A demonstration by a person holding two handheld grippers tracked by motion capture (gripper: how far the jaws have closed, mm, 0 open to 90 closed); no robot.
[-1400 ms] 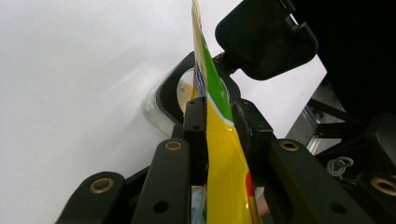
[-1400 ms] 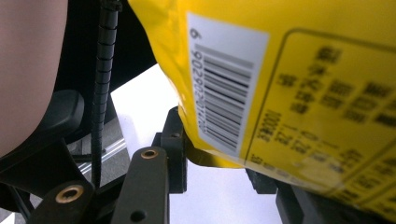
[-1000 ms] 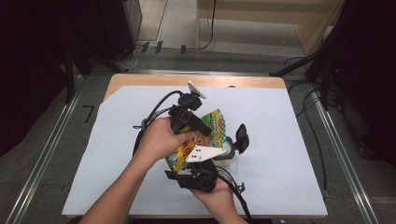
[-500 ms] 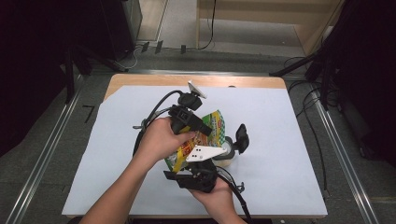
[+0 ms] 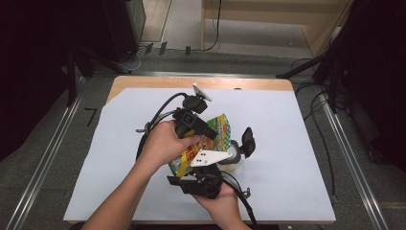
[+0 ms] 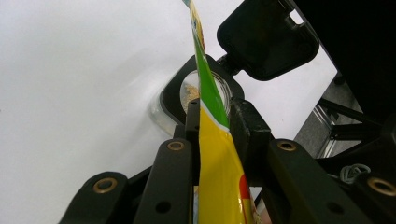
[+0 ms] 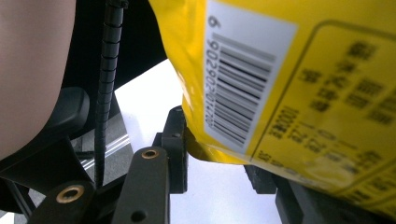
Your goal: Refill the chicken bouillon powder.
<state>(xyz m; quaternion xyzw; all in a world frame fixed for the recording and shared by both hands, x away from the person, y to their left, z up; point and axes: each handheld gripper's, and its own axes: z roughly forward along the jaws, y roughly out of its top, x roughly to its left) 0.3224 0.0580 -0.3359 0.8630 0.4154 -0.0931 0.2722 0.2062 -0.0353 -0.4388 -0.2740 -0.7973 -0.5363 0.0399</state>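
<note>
My left gripper (image 6: 212, 123) has its two black jaws pressed onto the thin edge of a glossy yellow-and-green plastic snack pouch (image 6: 219, 172), which rises upright between them and runs off the top of the left gripper view. In the high view that left gripper (image 5: 207, 130) sits under my left hand (image 5: 163, 143), pinching the pouch (image 5: 214, 135) near its upper end above the middle of the table.

Just past the jaws I see a small clear round jar with pale crumbs inside (image 6: 189, 91), seated in a black ring. From above, the jar (image 5: 233, 155) lies directly beside the pouch's lower right edge, with a flat black rounded plate on a stalk (image 5: 248, 140) just to its right.

My right gripper (image 7: 217, 154) comes in from the near side, held by my right hand (image 5: 221, 203). Its jaws are partly spread either side of the pouch's bottom corner (image 7: 289, 88), where a barcode label shows; the left jaw touches the foil, but the right pad is hidden behind the pouch, so I cannot tell whether it really clamps.

Everything rests over a white paper sheet (image 5: 297, 124) covering the wooden table (image 5: 143, 82).
</note>
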